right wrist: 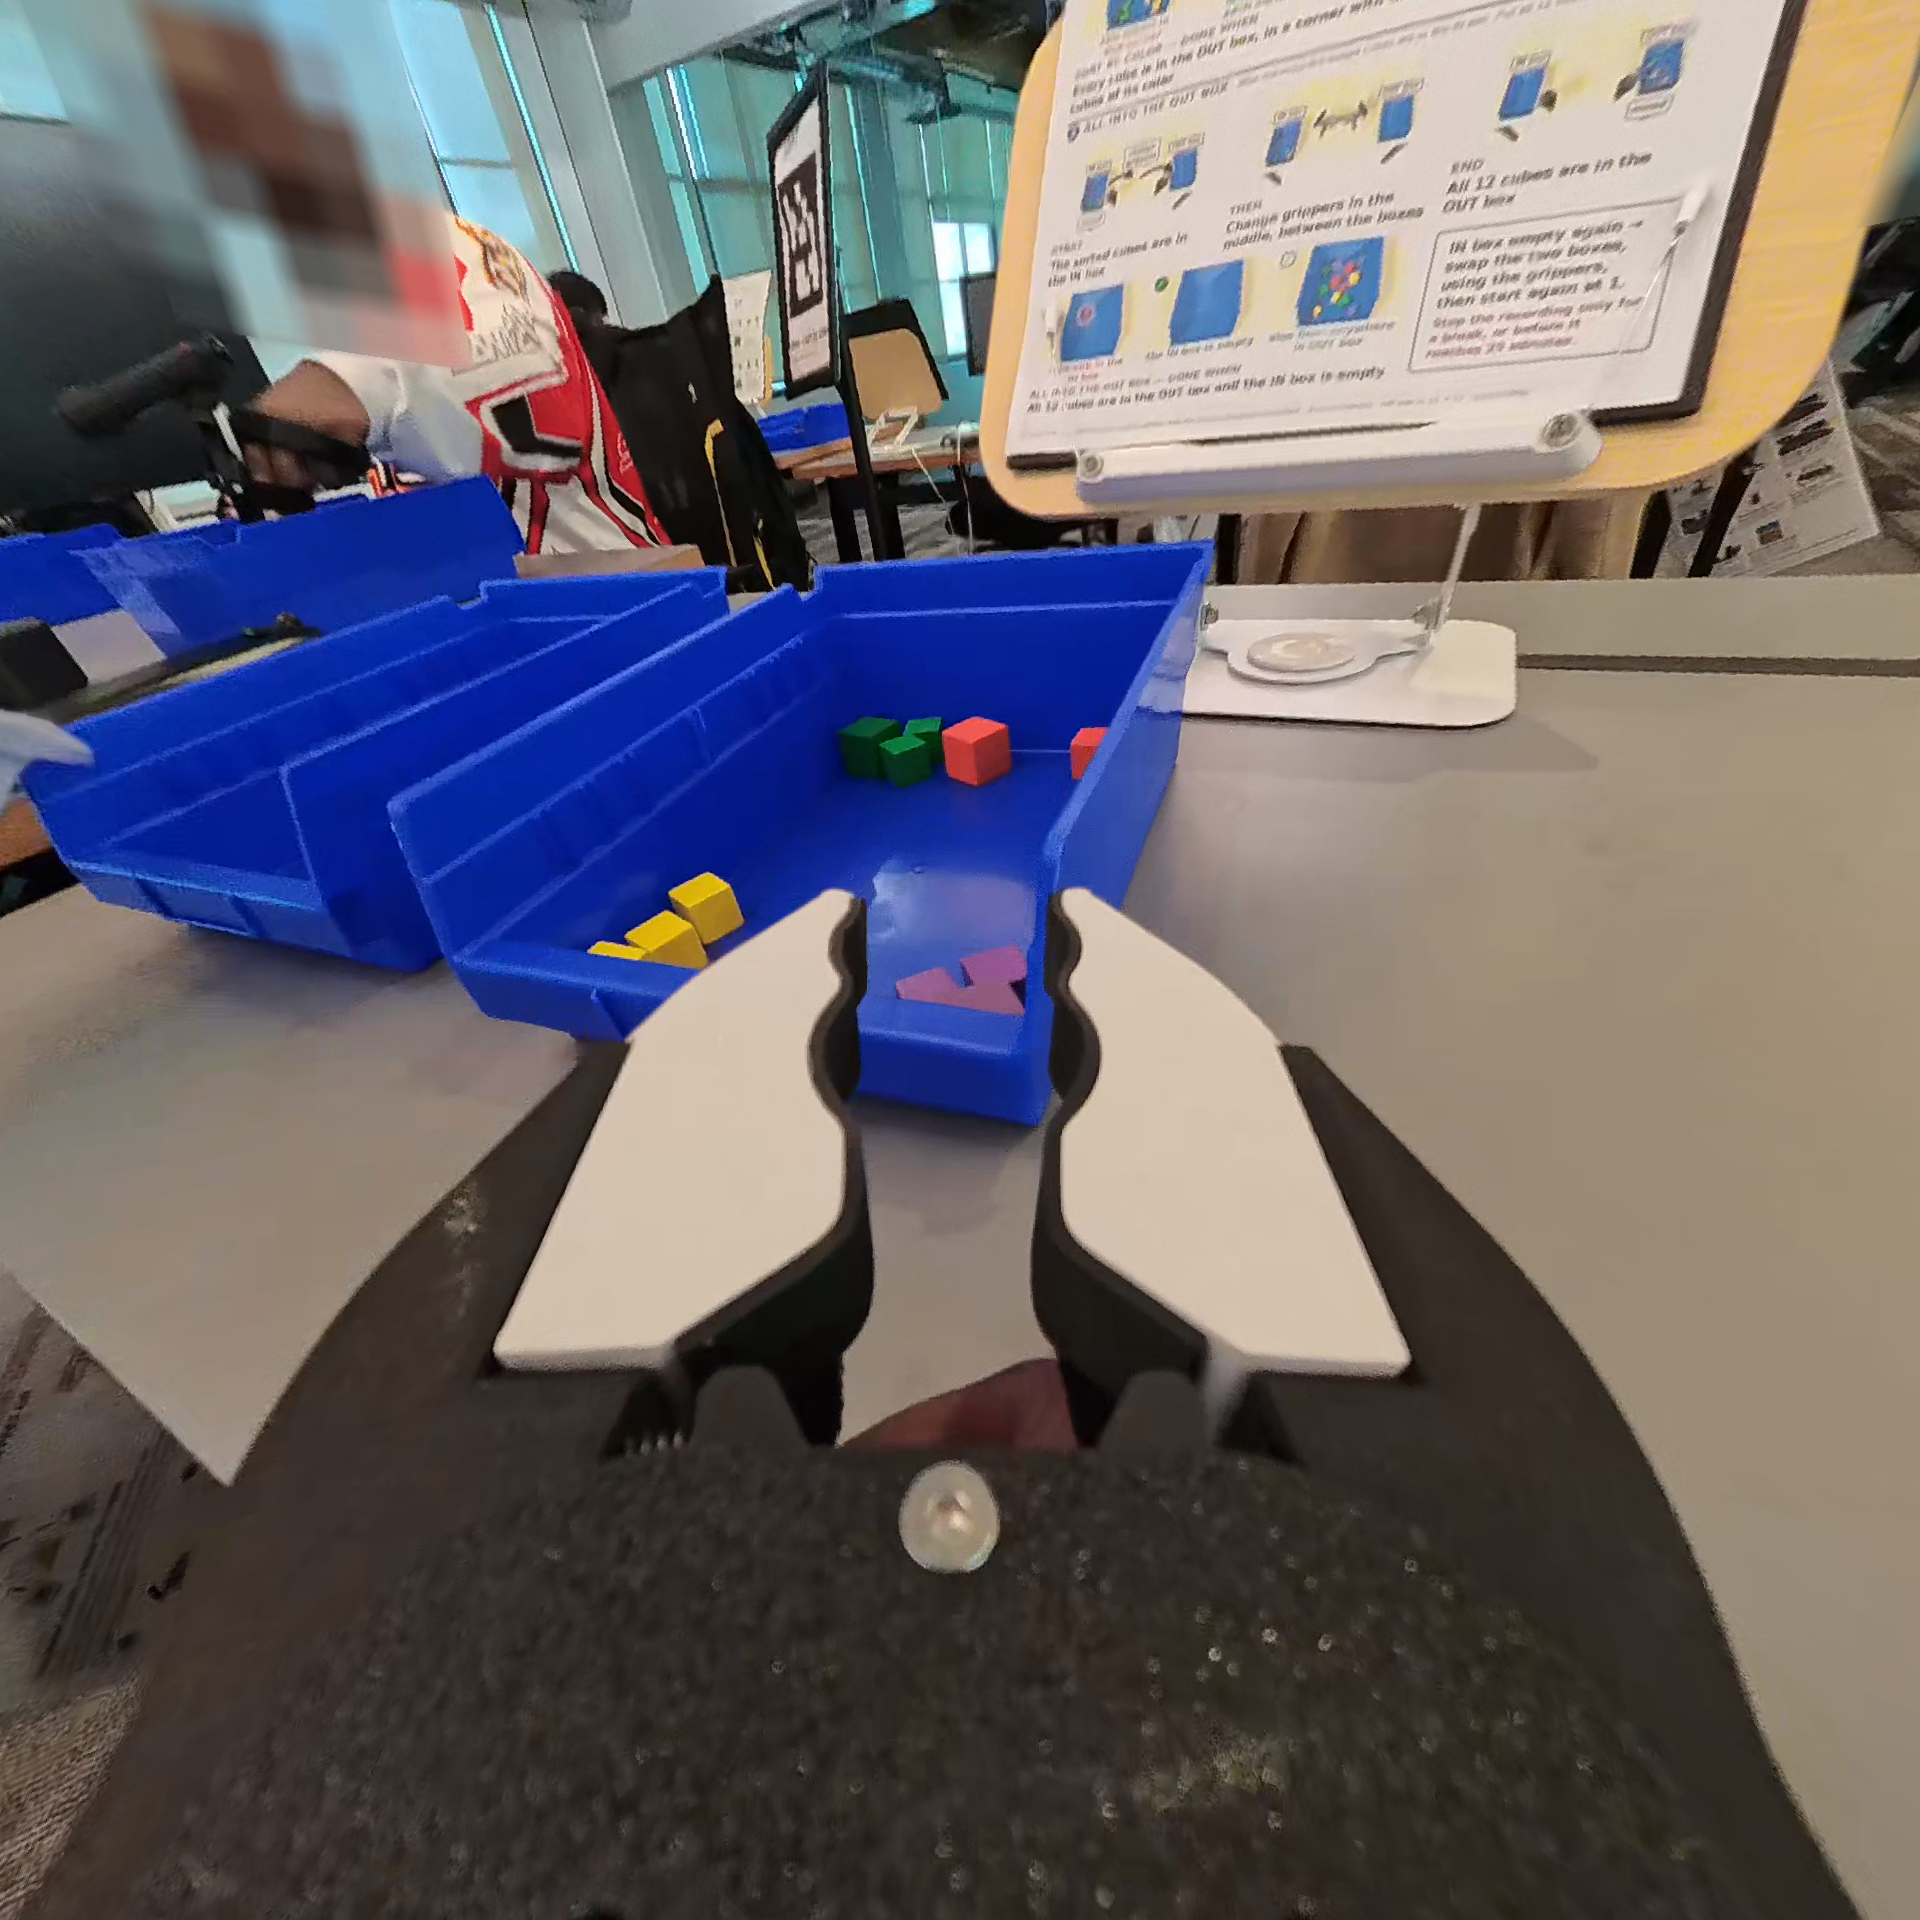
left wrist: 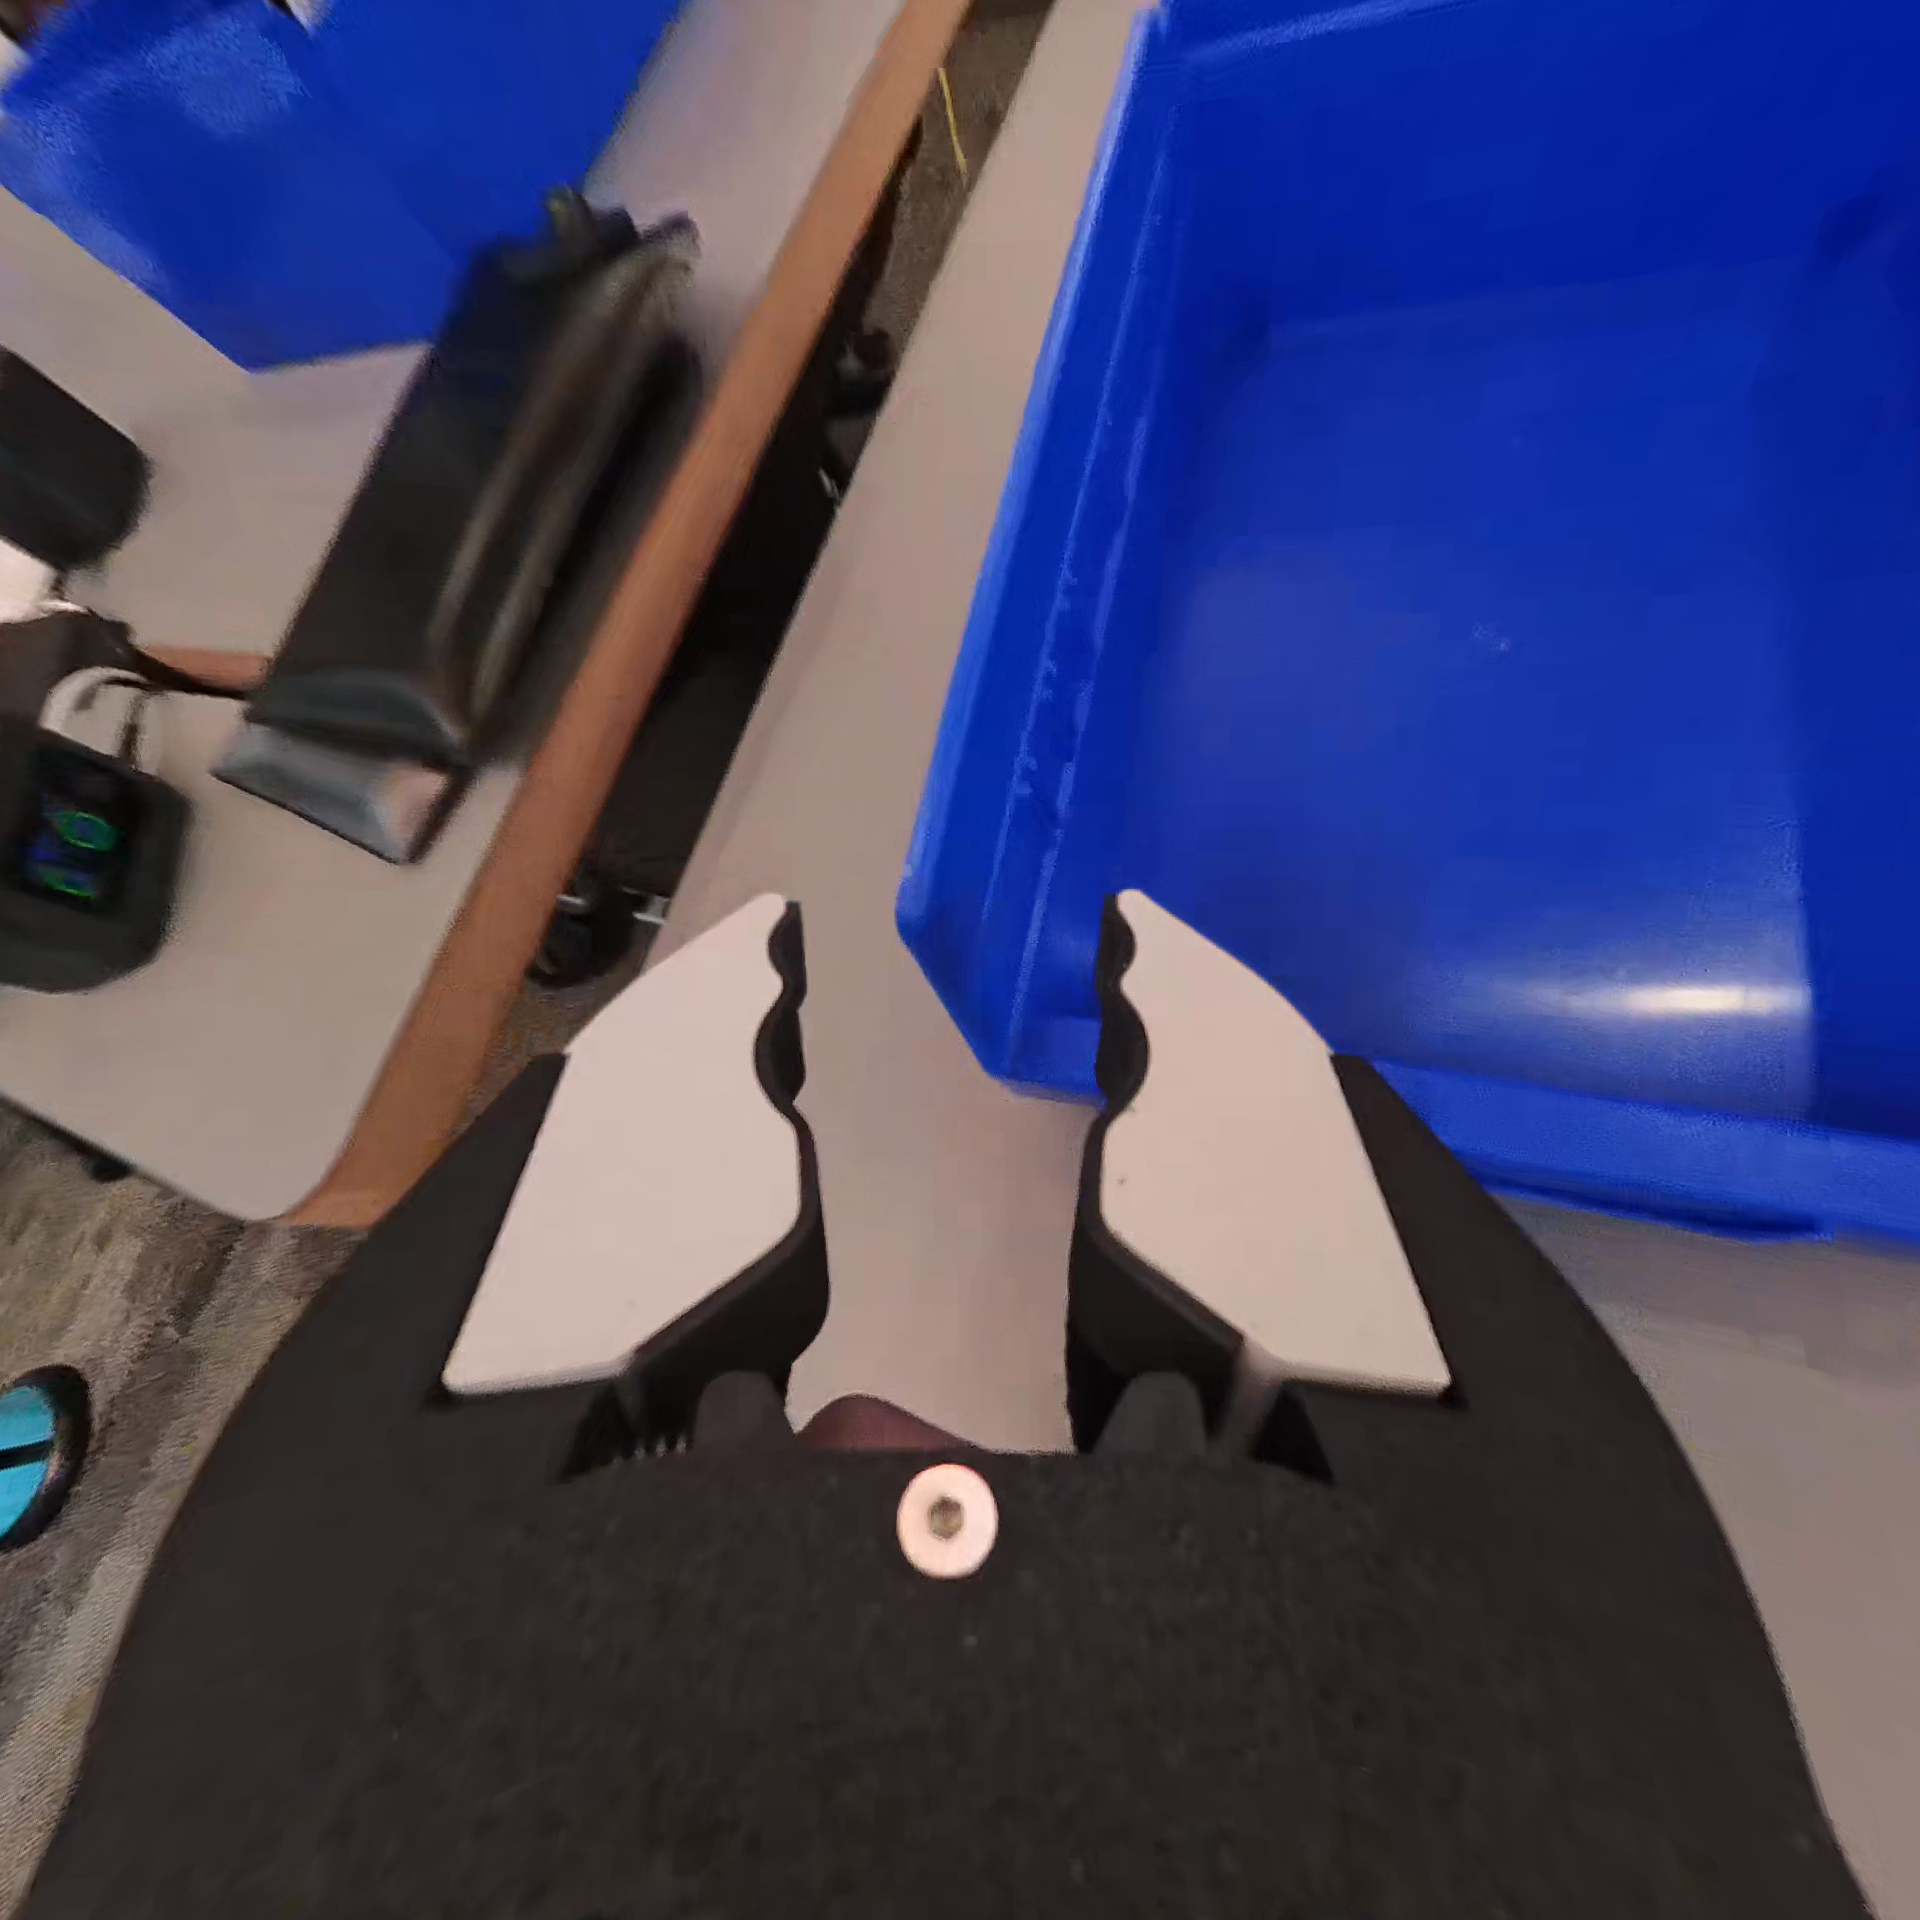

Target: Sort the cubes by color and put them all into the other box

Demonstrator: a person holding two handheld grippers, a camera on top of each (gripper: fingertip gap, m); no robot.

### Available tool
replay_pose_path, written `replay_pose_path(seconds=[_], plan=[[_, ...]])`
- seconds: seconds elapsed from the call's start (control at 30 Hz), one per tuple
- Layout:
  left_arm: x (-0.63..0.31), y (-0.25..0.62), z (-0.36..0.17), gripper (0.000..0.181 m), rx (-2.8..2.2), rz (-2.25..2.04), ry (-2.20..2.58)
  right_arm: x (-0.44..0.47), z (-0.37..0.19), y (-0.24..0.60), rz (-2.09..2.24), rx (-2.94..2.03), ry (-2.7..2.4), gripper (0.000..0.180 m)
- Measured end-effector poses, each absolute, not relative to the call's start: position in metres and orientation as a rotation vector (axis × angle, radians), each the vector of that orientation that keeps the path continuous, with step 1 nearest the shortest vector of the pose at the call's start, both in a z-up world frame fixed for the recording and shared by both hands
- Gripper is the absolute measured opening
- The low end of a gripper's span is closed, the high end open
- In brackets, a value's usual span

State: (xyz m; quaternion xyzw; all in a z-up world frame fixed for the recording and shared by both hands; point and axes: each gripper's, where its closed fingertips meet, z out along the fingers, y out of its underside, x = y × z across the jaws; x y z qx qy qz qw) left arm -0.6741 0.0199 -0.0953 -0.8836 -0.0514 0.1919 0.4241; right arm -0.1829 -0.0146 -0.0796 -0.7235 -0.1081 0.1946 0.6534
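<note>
In the right wrist view a blue box on the grey table holds sorted cubes: green cubes and red cubes at its far end, yellow cubes at the near left, purple cubes at the near right. A second blue box stands to its left and shows no cubes. My right gripper is open and empty, just before the near end of the cube box. In the left wrist view my left gripper is open and empty, above the near left corner of a blue box with no cubes showing.
An instruction sheet on a wooden stand stands behind the cube box at the right. A person in a red and white shirt works at further blue bins behind. In the left wrist view a neighbouring table carries dark gear. My hands' fingertips stand some 50 cm from each other.
</note>
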Motion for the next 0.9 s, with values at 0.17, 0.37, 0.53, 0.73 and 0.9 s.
replay_pose_path(seconds=[0.17,0.37,0.53,0.73,0.9], plan=[[-0.673,0.032,-0.127,0.054,-2.212,0.337,-0.126,-0.201,-0.093,-0.014,0.380,-1.673,-0.298,0.032],[-0.668,0.049,-0.132,0.051,-2.184,0.177,-0.182,-0.214,-0.094,-0.019,0.366,-1.665,-0.349,0.032],[-0.675,0.052,-0.124,0.045,-2.154,0.222,-0.198,-0.220,-0.097,-0.022,0.382,-1.686,-0.378,0.031],[-0.682,0.055,-0.123,0.020,-2.148,0.268,-0.188,-0.224,-0.100,-0.022,0.385,-1.704,-0.404,0.030],[-0.669,0.050,-0.125,0.003,-2.166,0.023,-0.227,-0.232,-0.101,-0.026,0.404,-1.712,-0.422,0.030]])
